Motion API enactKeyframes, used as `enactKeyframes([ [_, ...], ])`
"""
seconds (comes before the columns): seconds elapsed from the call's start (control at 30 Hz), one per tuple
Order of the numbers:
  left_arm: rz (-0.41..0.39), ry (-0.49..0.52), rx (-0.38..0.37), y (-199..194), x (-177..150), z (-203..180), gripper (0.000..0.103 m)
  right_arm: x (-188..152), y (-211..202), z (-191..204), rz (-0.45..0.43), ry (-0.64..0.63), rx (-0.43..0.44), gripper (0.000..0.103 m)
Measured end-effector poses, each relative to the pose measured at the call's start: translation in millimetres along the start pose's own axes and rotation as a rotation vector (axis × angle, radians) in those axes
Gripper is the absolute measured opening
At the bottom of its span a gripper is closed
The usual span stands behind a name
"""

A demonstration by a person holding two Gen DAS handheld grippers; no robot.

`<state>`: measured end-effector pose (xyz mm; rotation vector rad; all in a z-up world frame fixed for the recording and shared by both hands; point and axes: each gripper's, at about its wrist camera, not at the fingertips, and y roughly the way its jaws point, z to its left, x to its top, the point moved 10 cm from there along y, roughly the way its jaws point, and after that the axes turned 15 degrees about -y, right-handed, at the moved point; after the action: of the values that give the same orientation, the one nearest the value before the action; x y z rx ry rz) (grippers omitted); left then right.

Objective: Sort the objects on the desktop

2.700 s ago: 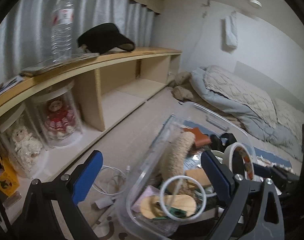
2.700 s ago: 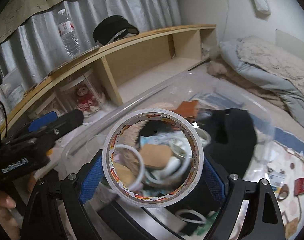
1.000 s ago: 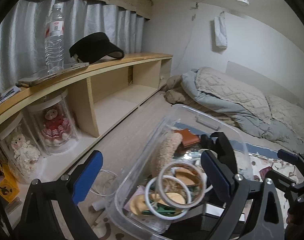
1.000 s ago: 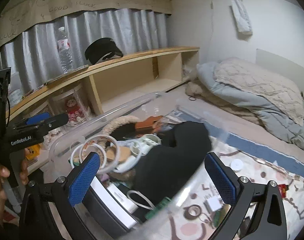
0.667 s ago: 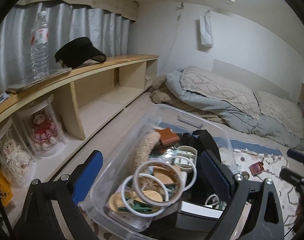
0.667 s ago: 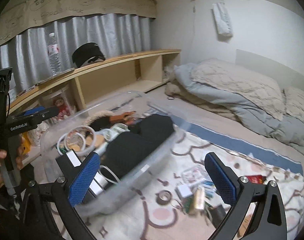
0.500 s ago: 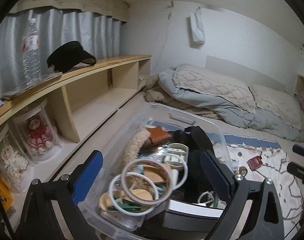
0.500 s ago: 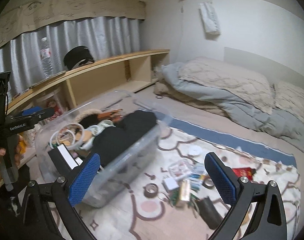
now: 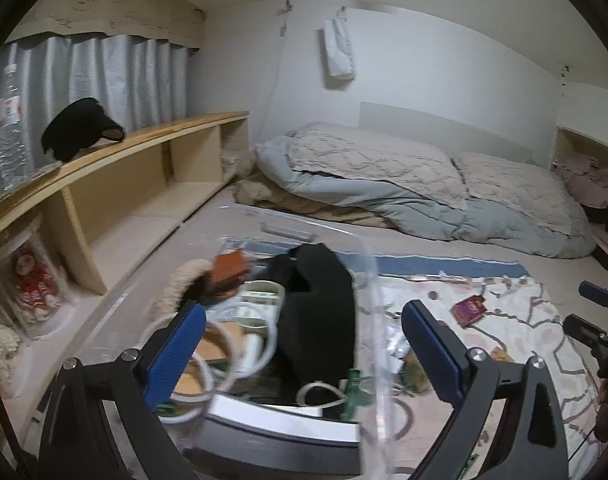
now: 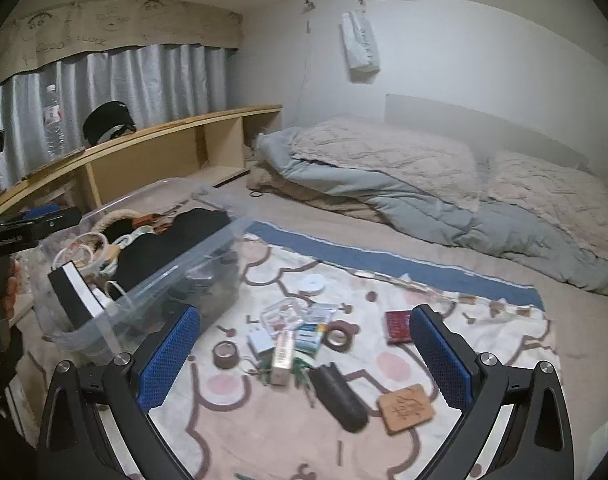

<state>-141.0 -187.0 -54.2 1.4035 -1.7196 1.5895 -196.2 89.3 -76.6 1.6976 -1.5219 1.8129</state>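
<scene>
A glossy clear plastic bin (image 10: pixel 175 268) sits on a matt patterned cloth mat (image 10: pixel 263 412) beside wooden shelving (image 10: pixel 163 148).

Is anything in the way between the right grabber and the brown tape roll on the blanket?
Nothing visible blocks it. The open right gripper hangs above the patterned blanket, and the small brown tape roll lies bare, just ahead of its left finger, apart from the clutter pile beside it.
</scene>
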Motion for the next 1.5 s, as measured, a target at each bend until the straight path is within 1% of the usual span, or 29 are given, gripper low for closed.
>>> enactKeyframes([
  [0.2, -0.002, 0.022, -0.064, 1.0, -9.2, -35.6, 0.099, -13.9, -5.9, -17.7, -0.001, 0.008, -0.037, 0.103],
  [0.33, 0.006, 0.038, -0.113, 1.7, -18.8, -60.2, 0.099, -23.4, -10.5, -28.1, 0.002, -0.002, -0.063, 0.103],
  [0.53, 0.027, 0.069, -0.163, 5.9, -33.9, -89.8, 0.099, -30.6, -14.2, -40.8, 0.003, 0.009, -0.085, 0.103],
  [0.67, 0.029, 0.100, -0.180, 7.5, -40.6, -105.8, 0.099, -33.5, -16.3, -46.8, 0.000, 0.008, -0.102, 0.103],
  [0.77, 0.023, 0.105, -0.194, 8.3, -40.9, -115.0, 0.099, -35.8, -15.8, -51.3, 0.003, 0.016, -0.107, 0.103],
  [0.87, 0.025, 0.102, -0.202, 10.8, -41.7, -120.5, 0.099, -39.5, -13.8, -56.2, 0.012, 0.022, -0.114, 0.103],
  [1.03, 0.038, 0.132, -0.201, 16.9, -52.8, -130.9, 0.099, -51.2, -8.7, -66.0, 0.045, 0.022, -0.138, 0.103],
  [1.13, 0.060, 0.164, -0.217, 19.7, -65.7, -140.3, 0.099, -60.6, -6.5, -73.1, 0.071, 0.040, -0.147, 0.103],
  [1.33, 0.137, 0.288, -0.286, 21.7, -110.0, -168.1, 0.099, -81.0, -1.3, -88.8, 0.126, 0.062, -0.182, 0.103],
  [1.43, 0.175, 0.343, -0.319, 19.6, -135.2, -177.6, 0.099, -95.5, 6.2, -96.0, 0.172, 0.090, -0.180, 0.103],
  [1.5, 0.206, 0.371, -0.339, 19.0, -152.1, -180.0, 0.099, -107.4, 16.2, -100.9, 0.210, 0.120, -0.163, 0.103],
])
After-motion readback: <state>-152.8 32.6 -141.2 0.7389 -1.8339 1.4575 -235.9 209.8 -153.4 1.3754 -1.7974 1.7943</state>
